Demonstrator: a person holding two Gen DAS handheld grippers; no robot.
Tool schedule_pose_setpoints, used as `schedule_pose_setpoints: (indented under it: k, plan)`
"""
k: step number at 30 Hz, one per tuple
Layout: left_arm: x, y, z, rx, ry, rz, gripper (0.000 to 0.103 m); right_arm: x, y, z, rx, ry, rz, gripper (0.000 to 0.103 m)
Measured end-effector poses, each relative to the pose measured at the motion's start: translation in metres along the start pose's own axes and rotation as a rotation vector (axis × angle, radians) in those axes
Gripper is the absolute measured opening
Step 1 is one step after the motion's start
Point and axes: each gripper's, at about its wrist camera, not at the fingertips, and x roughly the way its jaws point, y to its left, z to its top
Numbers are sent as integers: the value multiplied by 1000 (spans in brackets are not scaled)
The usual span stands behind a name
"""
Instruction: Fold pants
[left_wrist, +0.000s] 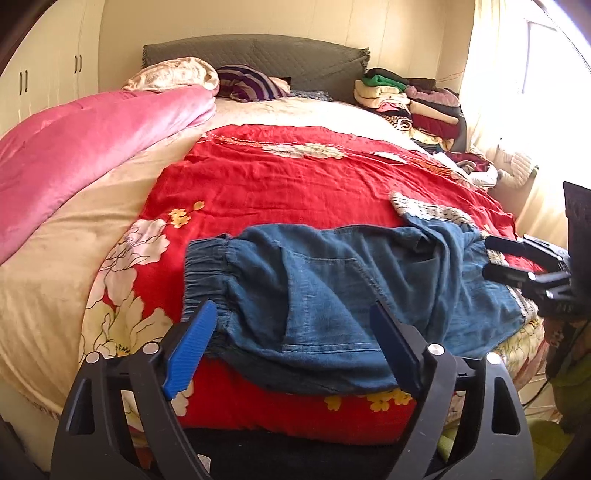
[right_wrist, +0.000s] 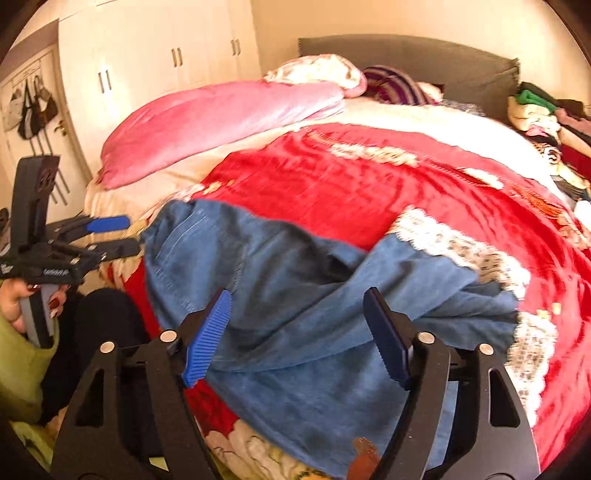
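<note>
On the red bedspread (left_wrist: 295, 177), blue pants (left_wrist: 351, 280), both grippers clear.

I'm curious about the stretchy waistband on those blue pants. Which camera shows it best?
The left wrist view. There the gathered elastic waistband lies sharp and unobstructed on the red bedspread, just above the open left gripper. The right wrist view is blurred and shows mostly the legs and lace-trimmed hems; the waistband end sits at the far left edge, with no gathers discernible.

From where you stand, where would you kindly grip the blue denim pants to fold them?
Probably grip the blue denim pants at the gathered elastic waistband, coming from the near bed edge: it lies flat and exposed, its thick ridge giving the pads purchase.
</note>
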Motion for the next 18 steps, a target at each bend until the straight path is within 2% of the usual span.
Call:
schedule_pose_setpoints:
  k: [3,9,18]
  plan:
    - [-1,-12,0,19,-2,-19,90,-6,-11,3,13,-24,-36,75]
    - [9,-41,-4,70,29,-81,90,-18,-31,4,37,-55,-92,81]
    - [29,-76,-10,127,82,-161,87,5,-59,23,63,-10,-154,83]
